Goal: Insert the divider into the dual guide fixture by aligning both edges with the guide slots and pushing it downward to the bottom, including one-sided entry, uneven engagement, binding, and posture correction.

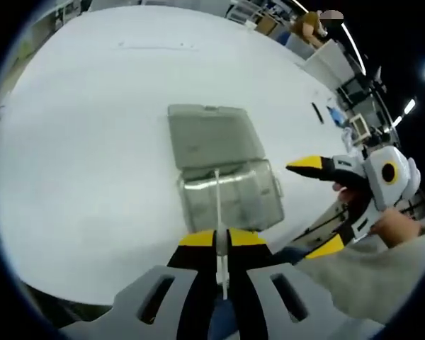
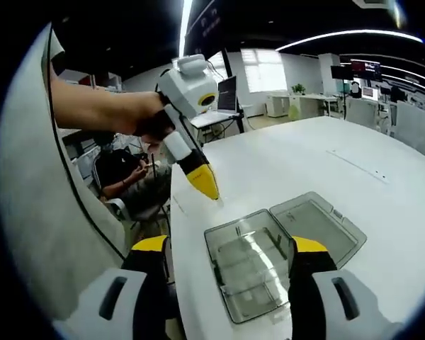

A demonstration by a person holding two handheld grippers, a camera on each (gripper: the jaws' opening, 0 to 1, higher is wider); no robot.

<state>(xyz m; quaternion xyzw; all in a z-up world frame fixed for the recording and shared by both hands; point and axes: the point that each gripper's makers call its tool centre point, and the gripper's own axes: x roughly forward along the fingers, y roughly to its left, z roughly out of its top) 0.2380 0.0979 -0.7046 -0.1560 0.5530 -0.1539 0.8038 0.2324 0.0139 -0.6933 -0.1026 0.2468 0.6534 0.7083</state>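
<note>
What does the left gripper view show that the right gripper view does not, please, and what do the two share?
Left gripper view: the left gripper shut on the thin white divider, whose far end reaches over the clear box; the right gripper stands open beside the box.

Right gripper view: the box seen between the right gripper's open jaws, the left gripper from outside, and a seated person beyond the table edge.

Both: the white table, the open box with its lid laid flat, and both grippers.
</note>
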